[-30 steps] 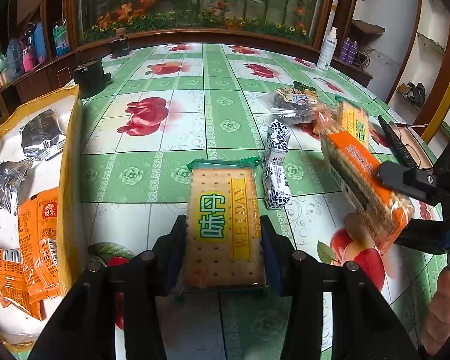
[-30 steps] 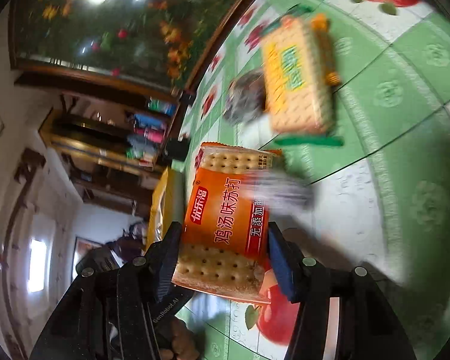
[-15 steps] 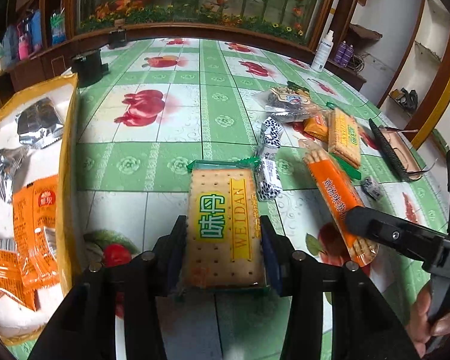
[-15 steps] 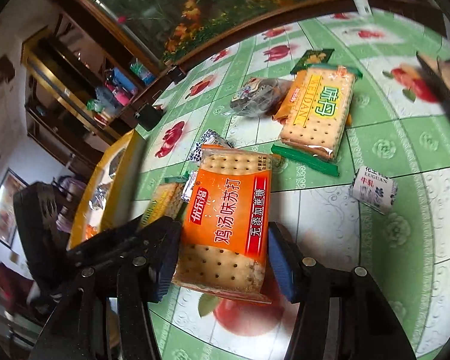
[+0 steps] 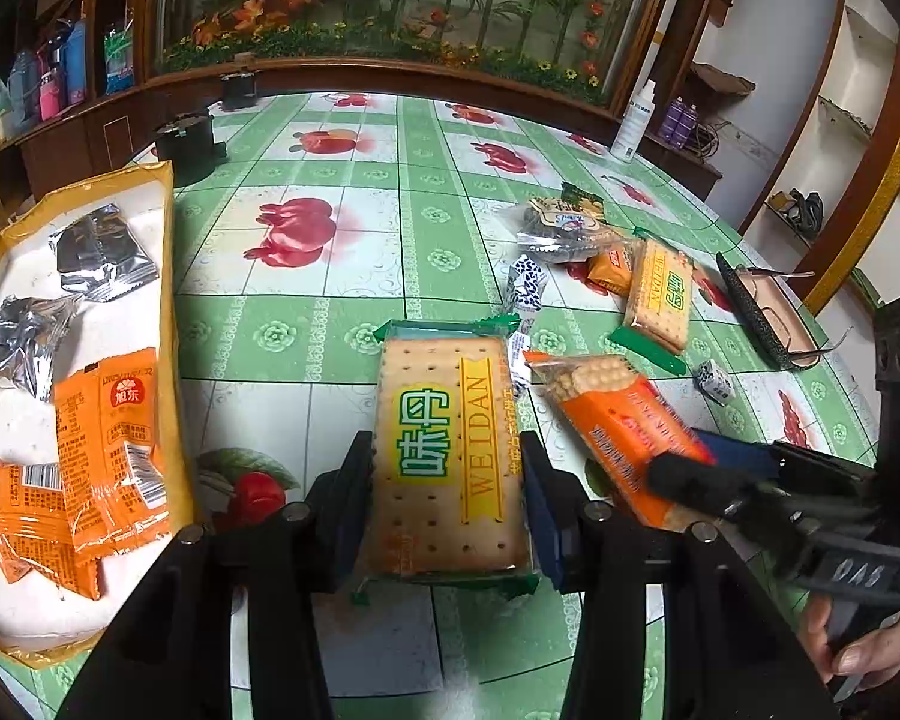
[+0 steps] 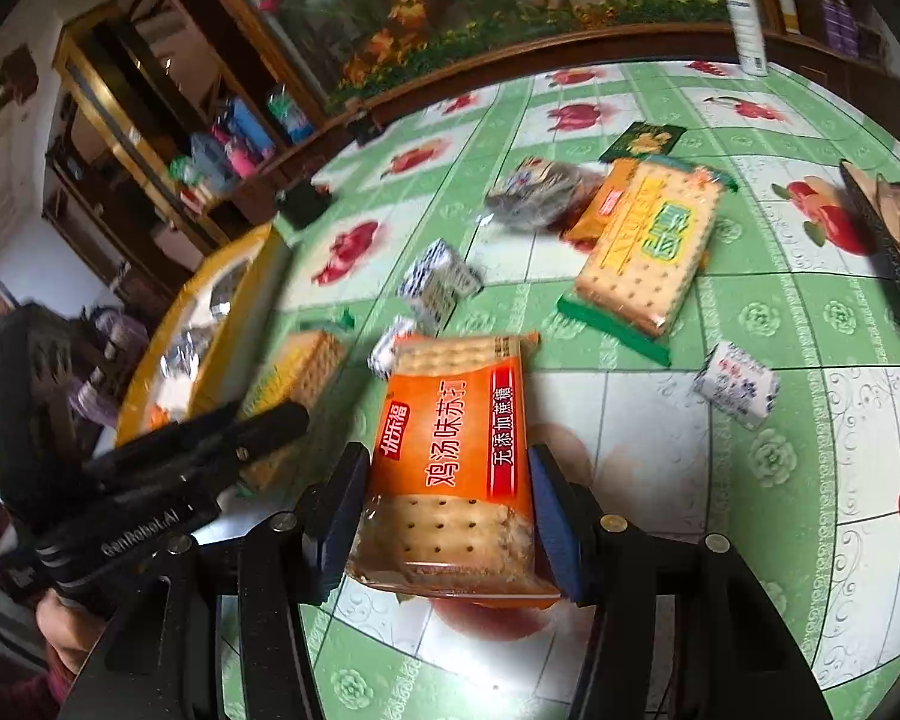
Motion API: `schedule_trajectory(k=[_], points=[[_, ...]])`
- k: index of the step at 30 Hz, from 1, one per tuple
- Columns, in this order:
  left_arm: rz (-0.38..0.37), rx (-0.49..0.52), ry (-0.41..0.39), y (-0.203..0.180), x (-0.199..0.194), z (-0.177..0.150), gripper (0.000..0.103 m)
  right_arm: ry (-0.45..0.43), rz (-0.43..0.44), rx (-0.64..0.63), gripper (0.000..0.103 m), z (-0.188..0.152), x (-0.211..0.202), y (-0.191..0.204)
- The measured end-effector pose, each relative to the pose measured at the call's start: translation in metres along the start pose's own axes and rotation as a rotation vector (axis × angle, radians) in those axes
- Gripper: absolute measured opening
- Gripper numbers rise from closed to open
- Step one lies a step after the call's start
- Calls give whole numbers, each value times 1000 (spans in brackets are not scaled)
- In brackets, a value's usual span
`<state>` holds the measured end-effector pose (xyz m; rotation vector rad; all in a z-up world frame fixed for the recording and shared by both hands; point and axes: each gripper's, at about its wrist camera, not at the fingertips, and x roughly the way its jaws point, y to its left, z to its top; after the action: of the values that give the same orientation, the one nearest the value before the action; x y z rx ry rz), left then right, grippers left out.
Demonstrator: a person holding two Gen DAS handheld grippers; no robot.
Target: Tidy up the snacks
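Observation:
My left gripper point(image 5: 447, 480) is shut on a green-edged WEIDAN cracker pack point(image 5: 444, 396), held just above the green tablecloth. My right gripper point(image 6: 447, 474) is shut on an orange cracker pack point(image 6: 450, 420). In the left wrist view this orange cracker pack point(image 5: 618, 420) lies close to the right of the green one, almost side by side. A yellow-rimmed white tray point(image 5: 168, 276) sits to the left, holding silver packets point(image 5: 102, 252) and orange sachets point(image 5: 108, 438).
A second WEIDAN pack point(image 6: 648, 252), a dark snack bag point(image 6: 540, 192), a small orange packet and little blue-white candies point(image 6: 738, 384) lie further out on the table. A glasses case point(image 5: 762, 312) is at the right edge, a black pot point(image 5: 186, 138) at the far left.
The right gripper rolled its orange pack level and brought it closer beside the green pack. The left gripper and its pack stayed nearly still.

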<state>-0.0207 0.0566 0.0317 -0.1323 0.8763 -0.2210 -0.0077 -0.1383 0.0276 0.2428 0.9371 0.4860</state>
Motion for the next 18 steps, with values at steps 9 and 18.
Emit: schedule_trajectory(k=[9, 18], points=[[-8, 2, -13, 1, -7, -1, 45, 37, -121, -73, 68, -2, 16, 14], [-19, -17, -40, 7, -19, 2, 45, 27, -217, -180, 58, -7, 22, 26]])
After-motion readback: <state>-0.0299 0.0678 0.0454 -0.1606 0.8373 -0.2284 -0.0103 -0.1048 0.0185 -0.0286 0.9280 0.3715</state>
